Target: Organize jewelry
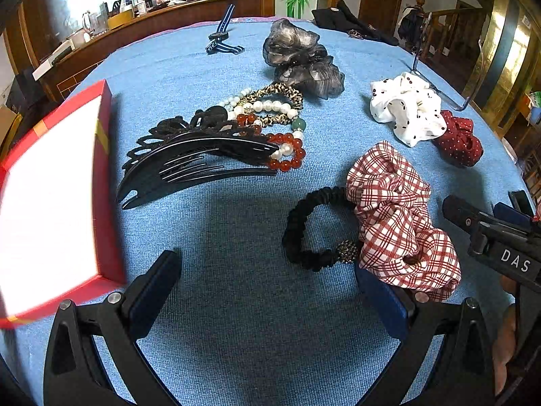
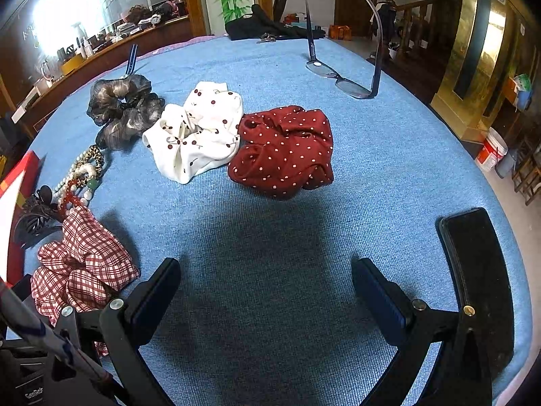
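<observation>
On a blue cloth lie a pile of bead bracelets [image 1: 270, 125], a black hair comb [image 1: 189, 162], a black hair tie [image 1: 304, 230], a red plaid scrunchie [image 1: 399, 223], a white dotted scrunchie [image 1: 405, 111], a dark red dotted scrunchie [image 2: 284, 149] and a grey sheer scrunchie [image 1: 301, 57]. A red box with a white inside [image 1: 47, 203] sits at the left. My left gripper [image 1: 267, 291] is open, low over bare cloth just in front of the hair tie. My right gripper [image 2: 267, 291] is open over bare cloth, short of the dark red scrunchie.
Eyeglasses [image 2: 338, 77] stand at the far right of the cloth. A striped watch strap [image 1: 221, 39] and a black garment [image 1: 348, 22] lie at the far edge. A black phone [image 2: 473, 270] lies right of my right gripper. The table edge curves close on the right.
</observation>
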